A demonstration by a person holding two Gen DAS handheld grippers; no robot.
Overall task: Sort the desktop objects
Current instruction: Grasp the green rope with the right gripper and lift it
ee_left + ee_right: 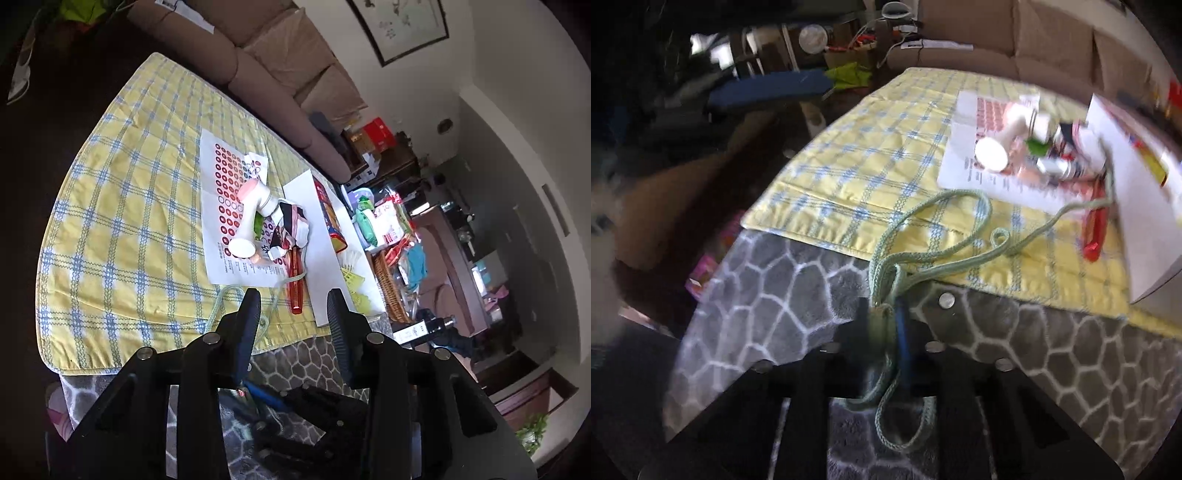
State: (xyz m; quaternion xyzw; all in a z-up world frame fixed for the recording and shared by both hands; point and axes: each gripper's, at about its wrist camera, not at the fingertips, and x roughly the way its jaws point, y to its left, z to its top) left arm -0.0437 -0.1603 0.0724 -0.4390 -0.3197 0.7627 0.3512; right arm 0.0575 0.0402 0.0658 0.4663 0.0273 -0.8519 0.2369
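Rope [925, 254] pinched between right tongs [886, 325], trailing onto cloth [849, 177].

The green cord [960, 254] is braided and matt. It lies on a quilted cotton cloth [864, 177] over a plush grey blanket [768, 295]. The red comb [295, 288] is glossy plastic.

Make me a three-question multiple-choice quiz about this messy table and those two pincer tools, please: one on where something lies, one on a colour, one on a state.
1. Where does the red comb lie?
A. on the sofa
B. on the checked cloth
C. in the wicker basket

2. What colour is the cord?
A. pale green
B. orange
C. black

3. What is the right gripper doing?
A. standing wide open
B. clamping the cord
C. holding the comb

Answers: 1 B, it rests on the yellow checks; 2 A, green braid; 3 B, jaws pinch the cord.
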